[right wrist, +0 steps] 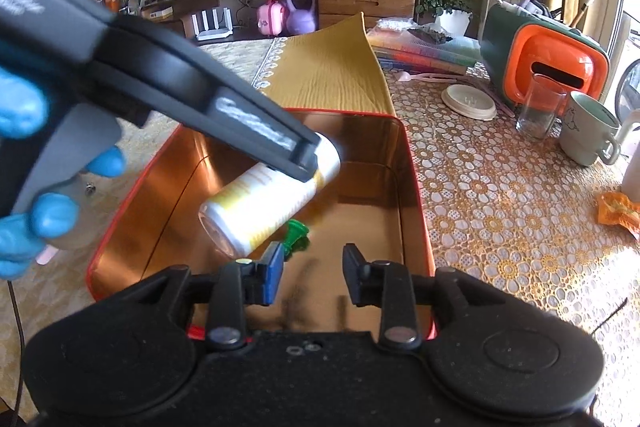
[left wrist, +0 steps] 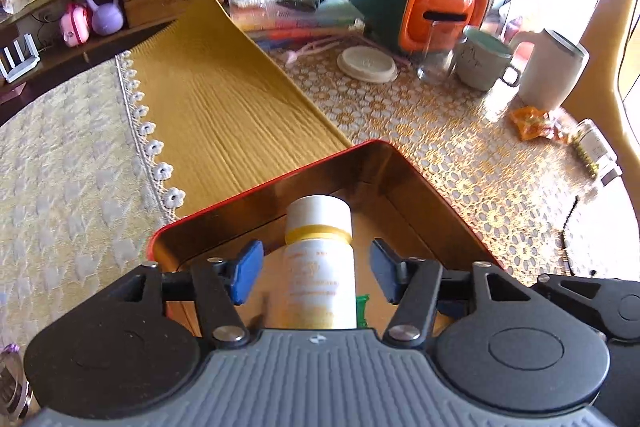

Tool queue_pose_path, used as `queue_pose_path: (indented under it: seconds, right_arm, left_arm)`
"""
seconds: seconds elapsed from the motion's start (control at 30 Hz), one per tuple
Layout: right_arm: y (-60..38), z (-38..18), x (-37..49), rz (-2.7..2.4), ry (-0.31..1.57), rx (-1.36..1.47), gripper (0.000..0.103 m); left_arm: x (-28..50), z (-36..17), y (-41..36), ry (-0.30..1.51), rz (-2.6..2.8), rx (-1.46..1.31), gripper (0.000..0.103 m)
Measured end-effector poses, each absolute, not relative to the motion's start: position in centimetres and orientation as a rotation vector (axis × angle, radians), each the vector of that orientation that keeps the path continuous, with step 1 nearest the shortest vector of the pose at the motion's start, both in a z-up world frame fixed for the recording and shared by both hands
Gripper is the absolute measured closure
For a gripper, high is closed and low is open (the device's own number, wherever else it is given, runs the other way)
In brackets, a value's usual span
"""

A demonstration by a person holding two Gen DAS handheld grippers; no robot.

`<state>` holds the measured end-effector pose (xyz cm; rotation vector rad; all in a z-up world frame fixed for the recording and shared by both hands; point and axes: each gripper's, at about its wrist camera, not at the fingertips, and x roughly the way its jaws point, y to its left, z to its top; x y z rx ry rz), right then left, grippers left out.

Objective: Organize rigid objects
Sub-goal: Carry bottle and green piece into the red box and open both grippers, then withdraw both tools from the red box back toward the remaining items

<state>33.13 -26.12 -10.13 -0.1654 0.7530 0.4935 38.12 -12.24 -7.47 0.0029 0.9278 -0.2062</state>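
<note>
A white bottle with yellow bands (left wrist: 320, 263) (right wrist: 272, 195) is inside the red-rimmed metal tin (left wrist: 404, 163) (right wrist: 416, 187). My left gripper (left wrist: 316, 271) is open, its blue pads on either side of the bottle with gaps showing. In the right wrist view the left gripper's fingers (right wrist: 280, 143) reach over the bottle's cap end, and the bottle is tilted above the tin floor. A small green object (right wrist: 296, 233) (left wrist: 362, 309) lies on the tin floor beside the bottle. My right gripper (right wrist: 314, 273) is open and empty over the tin's near end.
On the patterned tablecloth stand a glass (right wrist: 540, 107), a pale mug (right wrist: 586, 133), a white lid (right wrist: 470, 101), an orange-and-green case (right wrist: 548, 63), a white jug (left wrist: 554, 75), an orange wrapper (left wrist: 534, 123) and a lying bottle (left wrist: 596, 151). Books (right wrist: 424, 49) lie behind.
</note>
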Motion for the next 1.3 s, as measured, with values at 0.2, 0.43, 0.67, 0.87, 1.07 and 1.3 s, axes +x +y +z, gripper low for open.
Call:
queue_pose_path:
  seconds: [0.2, 0.43, 0.67, 0.87, 1.07, 1.3]
  right_arm:
    - [-26.4, -8.8, 31.9, 0.486, 0.743, -0.124, 0.068]
    - [-26.0, -7.1, 30.0, 0.500, 0.730, -0.100, 0.065]
    - [-25.4, -5.5, 27.8, 0.524, 0.710, -0.069, 0.051]
    - [-24.3, -4.4, 25.5, 0.568, 0.701, -0.055, 0.046]
    - [-22.0, -3.5, 23.5, 0.614, 0.682, -0.068, 0.042]
    - [-19.8, -3.7, 21.7, 0.655, 0.686, -0.076, 0.039]
  left_arm:
    - [35.3, -5.5, -11.0, 0.896, -0.206, -0.007, 0.044]
    - [31.7, -3.7, -9.5, 0.859, -0.192, -0.005, 0.044]
    - [27.6, -1.9, -7.2, 0.799, -0.168, -0.006, 0.044]
    - [23.7, -1.1, -4.2, 0.779, -0.150, -0.026, 0.044]
    - [20.1, -1.1, -0.8, 0.766, -0.098, -0.049, 0.034]
    - [16.4, -1.4, 3.7, 0.740, 0.007, -0.080, 0.034]
